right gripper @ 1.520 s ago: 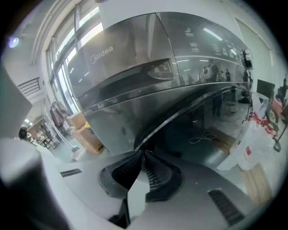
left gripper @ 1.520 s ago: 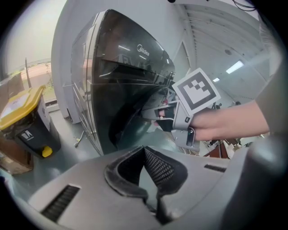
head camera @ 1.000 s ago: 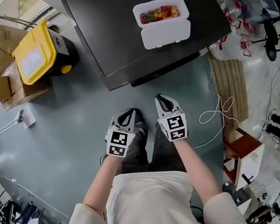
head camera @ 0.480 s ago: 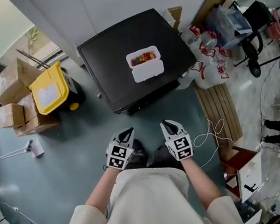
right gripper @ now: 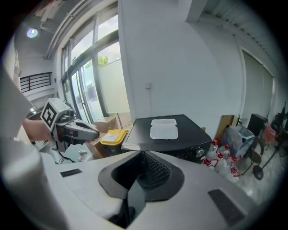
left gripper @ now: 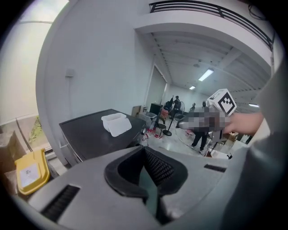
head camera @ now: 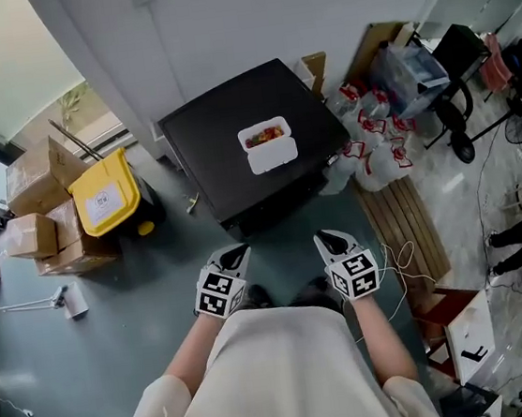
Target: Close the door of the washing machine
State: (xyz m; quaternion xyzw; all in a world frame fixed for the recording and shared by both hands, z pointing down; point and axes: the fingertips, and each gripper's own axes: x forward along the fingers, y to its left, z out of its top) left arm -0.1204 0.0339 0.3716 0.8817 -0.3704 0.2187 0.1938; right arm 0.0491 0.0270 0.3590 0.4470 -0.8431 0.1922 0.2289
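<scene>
The washing machine [head camera: 219, 137] is a boxy black unit with a flat, matte top. It stands against the smooth white wall [head camera: 219, 19], just ahead of the person and well apart from both grippers. A white foam box [head camera: 271, 157] lies open on the top, its hinged lid folded flat beside a tray of red and yellow food. The right gripper view catches the front face at a slant, with a round silver knob [right gripper: 199, 153] near its corner. The door itself cannot be made out from any view. The left gripper [head camera: 236, 251] and the right gripper [head camera: 332, 238] are held side by side in front of the person's cream shirt [head camera: 282, 380]. Each is a grey moulded shell ending in dark rubbery pads and carries a cube of black-and-white squares. In each gripper's own view the ribbed pads meet at the tips. Both claws are pinched together with nothing between them, and they touch nothing. The floor [head camera: 111, 297] is a smooth grey-blue sheet. To the left of the machine sits a black bin with a glossy yellow lid [head camera: 105, 205], beside stacked brown cardboard boxes [head camera: 35, 174]. To the right lie crumpled white plastic bags [head camera: 368, 157] with red print, a slatted wooden board [head camera: 400, 228], and a thin white cable [head camera: 402, 261] looped loosely on the floor near the right gripper.
</scene>
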